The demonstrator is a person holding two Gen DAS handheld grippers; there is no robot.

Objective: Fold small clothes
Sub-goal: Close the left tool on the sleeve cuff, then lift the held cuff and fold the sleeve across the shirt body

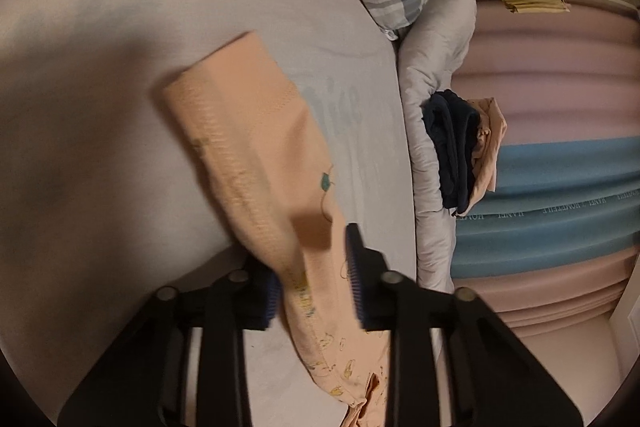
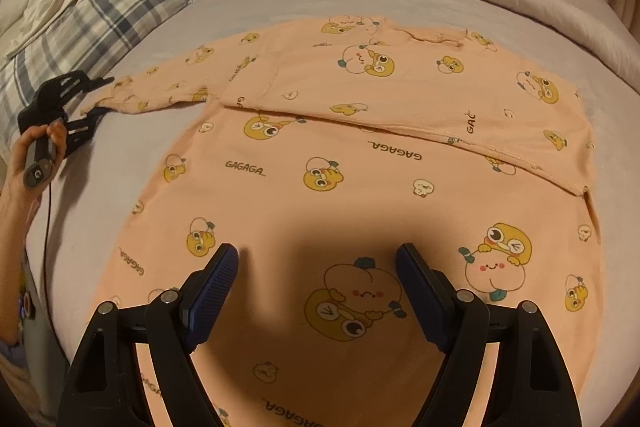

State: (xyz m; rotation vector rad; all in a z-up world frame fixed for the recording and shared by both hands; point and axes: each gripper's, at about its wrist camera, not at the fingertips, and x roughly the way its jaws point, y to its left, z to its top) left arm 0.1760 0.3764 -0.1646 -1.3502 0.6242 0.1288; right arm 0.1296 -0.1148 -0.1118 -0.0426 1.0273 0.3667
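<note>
Left tool (image 1: 314,279) around peach sleeve (image 1: 240,131)

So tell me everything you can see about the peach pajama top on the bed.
The pajama top is soft peach knit printed with yellow cartoon characters and the word GAGAGA. It lies flat on the grey bed sheet, one side already folded across the chest. Its other sleeve stretches out sideways, and the left gripper has closed on that sleeve's cuff end. The right gripper hovers open above the hem, casting a shadow on the fabric.
</note>
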